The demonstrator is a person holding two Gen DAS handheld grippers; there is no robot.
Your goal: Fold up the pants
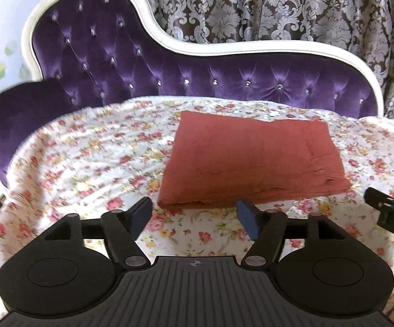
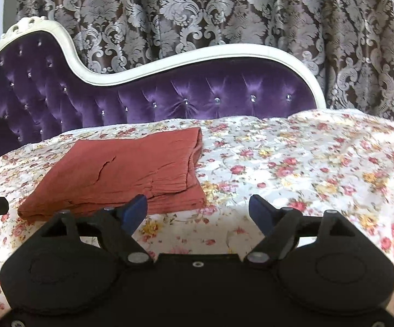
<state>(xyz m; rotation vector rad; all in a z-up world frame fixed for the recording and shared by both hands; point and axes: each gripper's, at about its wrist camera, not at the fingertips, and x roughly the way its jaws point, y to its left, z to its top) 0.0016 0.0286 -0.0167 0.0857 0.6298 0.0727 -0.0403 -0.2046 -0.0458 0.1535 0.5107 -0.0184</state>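
Note:
Rust-red pants (image 1: 254,158) lie folded into a flat rectangle on a floral sheet (image 1: 88,158); in the right wrist view the pants (image 2: 120,174) sit left of centre. My left gripper (image 1: 194,212) hovers just in front of the bundle's near edge, jaws wide apart and empty. My right gripper (image 2: 198,209) stands open too, nothing between its fingers, its left finger (image 2: 134,209) over the bundle's near right corner. The tip of the right gripper (image 1: 393,204) shows at the right edge of the left wrist view.
A purple tufted sofa back (image 1: 142,65) with a white carved frame (image 2: 169,60) rises behind the sheet. Patterned brown-and-silver curtains (image 2: 224,13) hang beyond it. A purple cushion (image 1: 14,114) sits at the left. Floral sheet (image 2: 306,163) spreads to the right of the pants.

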